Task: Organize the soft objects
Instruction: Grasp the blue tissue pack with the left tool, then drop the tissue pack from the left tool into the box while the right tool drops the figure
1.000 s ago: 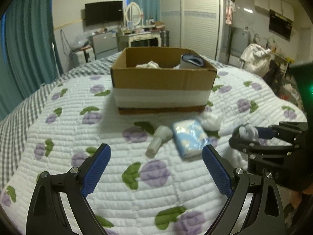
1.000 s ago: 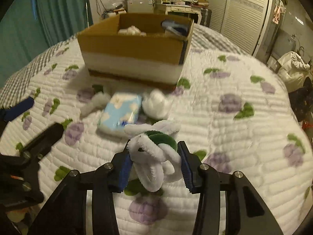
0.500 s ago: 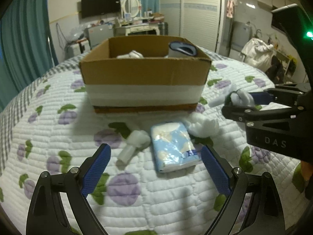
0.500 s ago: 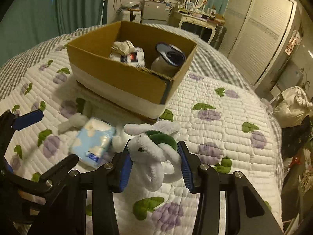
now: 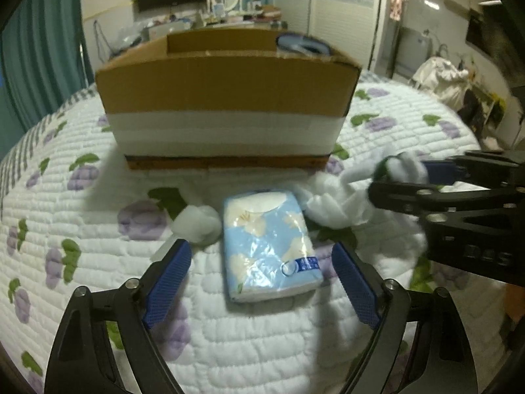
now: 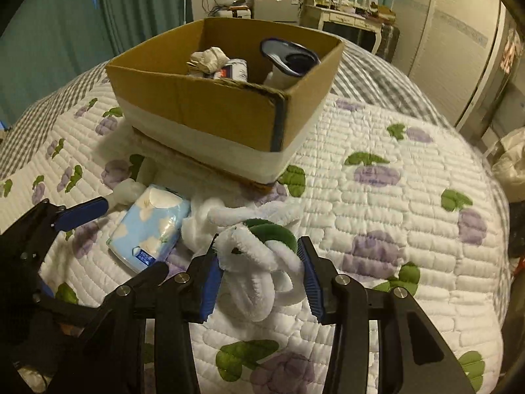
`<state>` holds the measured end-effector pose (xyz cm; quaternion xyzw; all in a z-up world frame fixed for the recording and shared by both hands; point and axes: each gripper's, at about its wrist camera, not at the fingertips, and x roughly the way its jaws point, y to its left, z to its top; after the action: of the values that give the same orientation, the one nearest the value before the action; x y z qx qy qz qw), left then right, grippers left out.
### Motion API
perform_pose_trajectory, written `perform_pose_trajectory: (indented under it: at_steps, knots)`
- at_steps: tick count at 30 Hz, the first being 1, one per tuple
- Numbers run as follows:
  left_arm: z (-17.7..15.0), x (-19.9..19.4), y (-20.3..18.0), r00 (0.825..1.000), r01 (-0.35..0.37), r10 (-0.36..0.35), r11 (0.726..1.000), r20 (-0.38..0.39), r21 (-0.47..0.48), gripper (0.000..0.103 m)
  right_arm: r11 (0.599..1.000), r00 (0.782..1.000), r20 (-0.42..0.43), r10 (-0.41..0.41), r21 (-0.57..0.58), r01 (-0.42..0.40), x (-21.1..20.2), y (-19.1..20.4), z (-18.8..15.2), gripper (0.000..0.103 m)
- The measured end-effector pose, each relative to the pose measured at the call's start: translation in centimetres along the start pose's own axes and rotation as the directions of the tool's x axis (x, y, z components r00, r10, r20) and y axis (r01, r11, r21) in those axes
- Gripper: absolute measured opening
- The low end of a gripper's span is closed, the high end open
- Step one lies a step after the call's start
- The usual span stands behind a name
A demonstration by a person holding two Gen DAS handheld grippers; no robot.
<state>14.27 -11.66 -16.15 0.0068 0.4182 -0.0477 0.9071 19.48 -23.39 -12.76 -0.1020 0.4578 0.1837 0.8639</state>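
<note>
My right gripper [image 6: 259, 274] is shut on a white and green fluffy toy [image 6: 259, 259] and holds it above the quilt; it also shows in the left wrist view [image 5: 402, 169]. My left gripper [image 5: 262, 279] is open, its fingers on either side of a light blue tissue pack [image 5: 269, 243], also seen from the right wrist [image 6: 151, 226]. A white rolled sock [image 5: 197, 223] lies left of the pack, a white soft lump [image 5: 331, 203] lies right of it. The cardboard box [image 6: 229, 105] holds a slipper [image 6: 288, 59] and some rolled cloths [image 6: 210, 59].
Everything lies on a white quilt with purple flowers and green leaves [image 6: 377, 177] on a bed. Teal curtains [image 5: 36, 65] hang at the left. A dresser with a mirror [image 5: 226, 0] and wardrobes stand behind.
My left gripper has moved forward and down until the tissue pack lies between its open fingers. My right gripper has carried the fluffy toy closer to the box.
</note>
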Motion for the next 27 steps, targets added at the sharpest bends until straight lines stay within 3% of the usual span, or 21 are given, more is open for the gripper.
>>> perform_pose_trajectory:
  at_steps: [1,4,15,27]
  knots:
    - [0.0,0.4,0.1,1.0,0.006,-0.006,1.0,-0.019,-0.008,0.059,1.0,1.0,-0.001,0.005,0.007,-0.005,0.0,-0.2,-0.1,0.044]
    - [-0.3,0.7,0.1,0.999,0.006,-0.007,1.0,-0.033,-0.01,0.054,0.999,1.0,0.003,0.024,0.037,-0.024,-0.1,-1.1,-0.5,0.044]
    - [-0.7,-3.2,0.4,1.0,0.023,-0.023,1.0,0.013,0.021,0.052,0.999,0.999,0.053,-0.007,0.045,0.004,-2.7,-1.4,-0.9,0.044]
    - [1.7,-10.4,2.4,0.987,0.01,-0.016,0.999,0.159,0.042,0.052,0.997,0.985,0.169,-0.028,0.072,0.016,-9.2,1.8,-0.5,0.044]
